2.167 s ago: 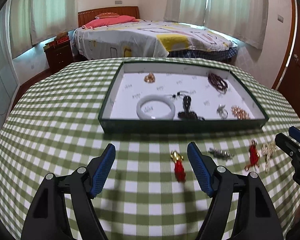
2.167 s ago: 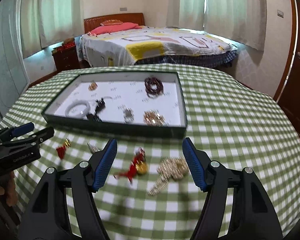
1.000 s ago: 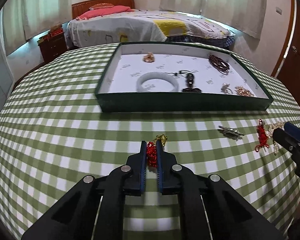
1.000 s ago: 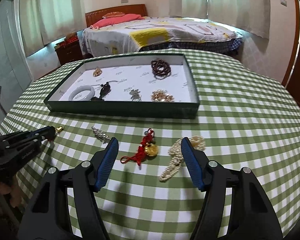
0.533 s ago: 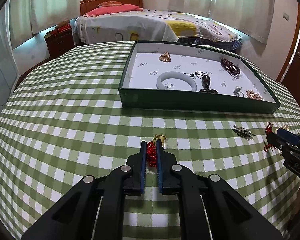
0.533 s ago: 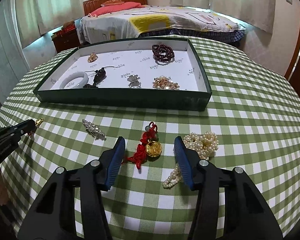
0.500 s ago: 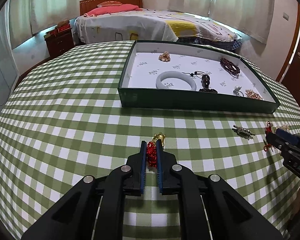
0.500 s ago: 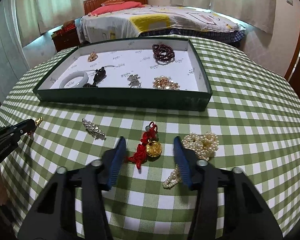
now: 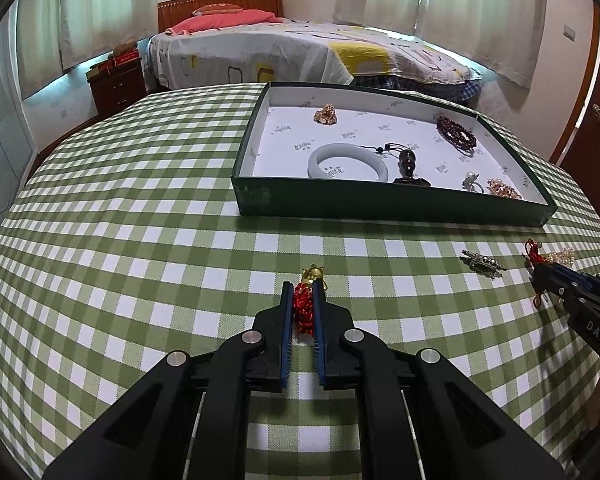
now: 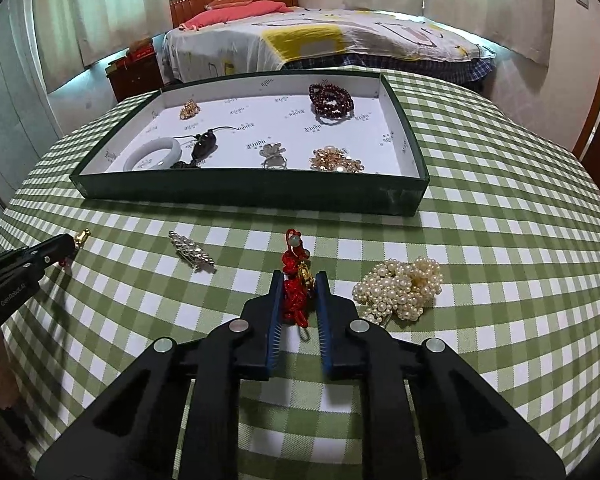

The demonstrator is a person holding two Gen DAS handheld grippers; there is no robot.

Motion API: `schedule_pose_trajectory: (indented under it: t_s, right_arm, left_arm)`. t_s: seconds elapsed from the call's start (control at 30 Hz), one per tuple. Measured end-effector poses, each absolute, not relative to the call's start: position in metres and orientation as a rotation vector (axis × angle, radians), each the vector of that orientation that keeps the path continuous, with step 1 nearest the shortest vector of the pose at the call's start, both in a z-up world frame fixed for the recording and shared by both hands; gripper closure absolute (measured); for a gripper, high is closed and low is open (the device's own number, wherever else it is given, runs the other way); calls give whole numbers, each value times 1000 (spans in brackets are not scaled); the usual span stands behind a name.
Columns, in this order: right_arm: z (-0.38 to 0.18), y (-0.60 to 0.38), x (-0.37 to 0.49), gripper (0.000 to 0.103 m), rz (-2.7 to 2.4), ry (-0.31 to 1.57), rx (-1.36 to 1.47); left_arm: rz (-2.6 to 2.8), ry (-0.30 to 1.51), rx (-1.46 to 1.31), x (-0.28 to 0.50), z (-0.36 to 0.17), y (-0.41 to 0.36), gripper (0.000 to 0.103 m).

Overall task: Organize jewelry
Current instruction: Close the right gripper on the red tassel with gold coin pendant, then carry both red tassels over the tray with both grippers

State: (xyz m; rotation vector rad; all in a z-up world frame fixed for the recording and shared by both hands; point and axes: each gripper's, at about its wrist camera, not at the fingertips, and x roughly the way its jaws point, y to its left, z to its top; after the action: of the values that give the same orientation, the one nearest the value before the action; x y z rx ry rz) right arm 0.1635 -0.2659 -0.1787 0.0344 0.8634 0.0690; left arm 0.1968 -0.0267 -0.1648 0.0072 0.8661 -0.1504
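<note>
My left gripper [image 9: 303, 286] is shut on a red tassel with a gold charm [image 9: 303, 309], low over the green checked tablecloth; the gold end sticks out past the fingertips. In the right wrist view, my right gripper [image 10: 299, 276] is closing, and its blue pads press on a red knot pendant with a gold bead [image 10: 294, 296] lying on the cloth. A green tray [image 9: 380, 208] lined in white stands beyond both, holding a white bangle [image 9: 348, 162], a dark bead bracelet [image 9: 458, 134] and several other pieces.
A heap of pearls [image 10: 400, 288] lies just right of the right gripper. A silver brooch [image 10: 192, 256] lies on the cloth to its left, between the two grippers. A bed and a nightstand stand beyond the round table.
The right gripper's jaws have come together from wide open onto the red knot pendant. The left gripper stays shut on the red tassel and has barely moved.
</note>
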Motion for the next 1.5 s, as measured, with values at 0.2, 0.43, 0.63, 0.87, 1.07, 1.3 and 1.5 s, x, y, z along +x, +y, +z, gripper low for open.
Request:
schedule_pose_trajectory:
  t_s: [0.2, 0.43, 0.63, 0.87, 1.07, 1.3, 1.5]
  right_arm:
    - [-170, -269, 157, 87, 78, 845, 64]
    - [-151, -271, 151, 87, 82, 799, 74]
    - [-128, -273, 151, 87, 88, 744, 77]
    - [-100, -273, 164, 87, 98, 667, 61]
    - [-78, -274, 186, 87, 103, 608, 46]
    - [-65, -278, 218, 87, 106, 568, 47]
    - [-70, -277, 248, 87, 118, 573, 58]
  left_arm:
    - [-158, 851, 9, 194, -159, -29, 93]
    - [-177, 816, 1, 190, -143, -31, 93]
    - [-206, 756, -6, 190, -117, -39, 93]
    - [-236, 678, -11, 204, -88, -49, 93]
    - [-253, 617, -16, 228, -67, -62, 93]
    - [-264, 577, 10, 265, -55, -82, 93]
    - [-264, 595, 29, 296, -67, -99, 93]
